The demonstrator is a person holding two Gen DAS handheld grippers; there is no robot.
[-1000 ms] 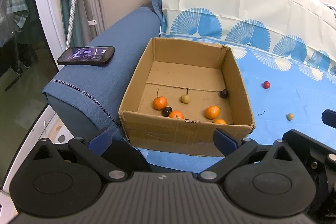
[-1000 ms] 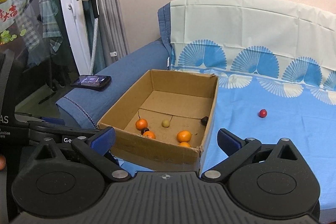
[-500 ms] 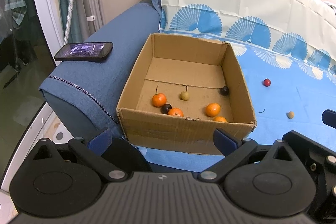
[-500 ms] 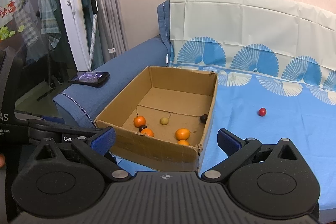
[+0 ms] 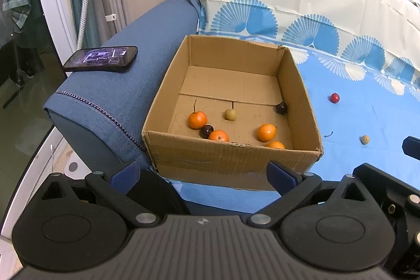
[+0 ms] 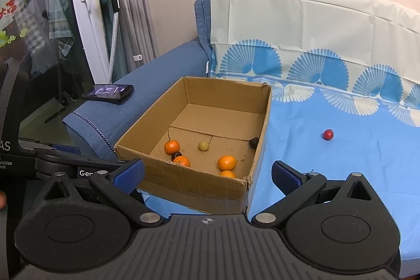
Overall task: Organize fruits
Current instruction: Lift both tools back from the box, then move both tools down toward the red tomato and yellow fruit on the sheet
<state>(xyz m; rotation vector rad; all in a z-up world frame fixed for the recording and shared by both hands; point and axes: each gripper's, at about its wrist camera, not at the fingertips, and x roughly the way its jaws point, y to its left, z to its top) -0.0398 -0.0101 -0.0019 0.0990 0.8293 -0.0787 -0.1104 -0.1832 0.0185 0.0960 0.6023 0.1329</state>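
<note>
A: Fruits' location?
B: Four round orange tangerines (image 5: 266, 132), two dark plums (image 5: 206, 131) and one pale yellow-green fruit (image 5: 230, 114) sit inside the open brown cardboard box (image 5: 231, 162) at frame centre. One small red fruit (image 6: 328, 134) lies on the blue sheet (image 6: 341, 162), right of centre.
A: Claw state?
B: Left gripper (image 5: 203, 172) and right gripper (image 6: 207, 173): both spread, holding nothing.

Fruits (image 5: 266, 132) in box (image 5: 231, 162), phone (image 5: 101, 58) left
</note>
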